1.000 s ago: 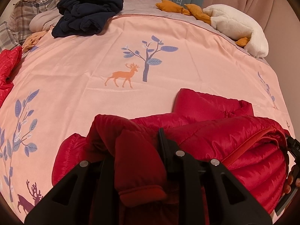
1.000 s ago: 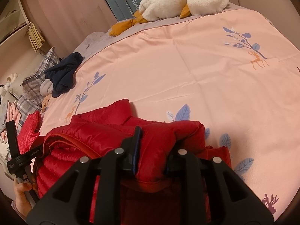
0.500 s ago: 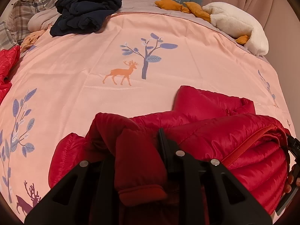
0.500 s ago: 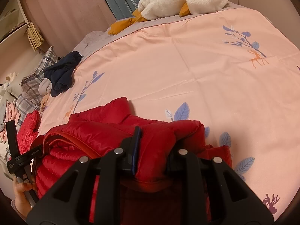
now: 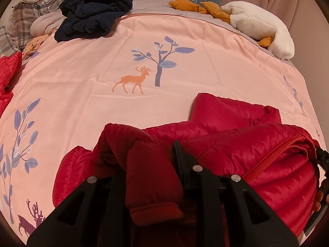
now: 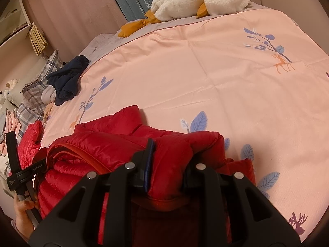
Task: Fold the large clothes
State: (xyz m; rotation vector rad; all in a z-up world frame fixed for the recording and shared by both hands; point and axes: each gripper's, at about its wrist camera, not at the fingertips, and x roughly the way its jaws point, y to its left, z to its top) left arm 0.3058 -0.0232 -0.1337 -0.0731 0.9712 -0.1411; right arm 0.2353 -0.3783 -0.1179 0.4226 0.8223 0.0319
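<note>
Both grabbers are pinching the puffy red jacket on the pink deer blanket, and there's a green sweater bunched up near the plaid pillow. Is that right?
Almost. The bunched-up sweater near the plaid pillow is dark navy, not green; the left wrist view shows it. The rest holds: the left gripper and right gripper both pinch the puffy red jacket on the pink deer blanket.

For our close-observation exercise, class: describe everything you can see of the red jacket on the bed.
The red jacket is a shiny, quilted puffer with an orange-red zip strip along one edge and a matte knit cuff hanging down by the left gripper. It lies bunched and partly folded on the near part of the pink duvet, one padded flap pointing toward the headboard. Both grippers are shut on folds of it: the left one beside the cuff, the right gripper on a thick fold.
</note>
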